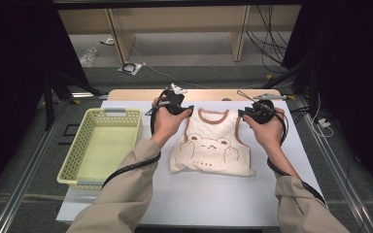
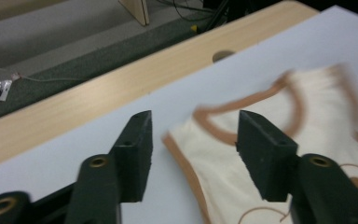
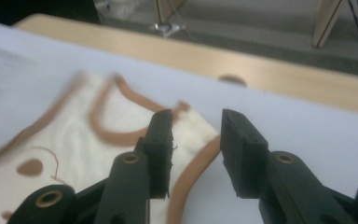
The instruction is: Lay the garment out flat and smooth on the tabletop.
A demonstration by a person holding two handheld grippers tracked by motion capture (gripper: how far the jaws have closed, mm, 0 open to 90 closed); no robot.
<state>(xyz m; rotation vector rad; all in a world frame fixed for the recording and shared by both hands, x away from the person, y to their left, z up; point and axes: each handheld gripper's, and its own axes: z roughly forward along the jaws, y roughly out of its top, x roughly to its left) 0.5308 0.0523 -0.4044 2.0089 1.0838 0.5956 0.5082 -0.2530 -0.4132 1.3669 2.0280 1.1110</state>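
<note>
A cream sleeveless top [image 1: 213, 145] with brown trim and a bear face lies flat on the white table cover [image 1: 199, 199], neck away from me. My left gripper [image 1: 188, 110] is at the top's left shoulder strap. In the left gripper view the jaws [image 2: 193, 149] stand apart, with the strap's cream cloth [image 2: 214, 163] lying between them and untouched by the pads. My right gripper [image 1: 243, 114] is at the right shoulder strap. Its jaws [image 3: 196, 144] are also apart, over the brown-edged strap corner [image 3: 200, 154], not pressing on it.
A pale green plastic basket [image 1: 111, 113] stands on the table's left side and holds nothing. A light wooden strip [image 1: 141, 94] with a round hole [image 1: 227, 99] runs along the far edge. Cables and wooden furniture legs lie on the floor beyond.
</note>
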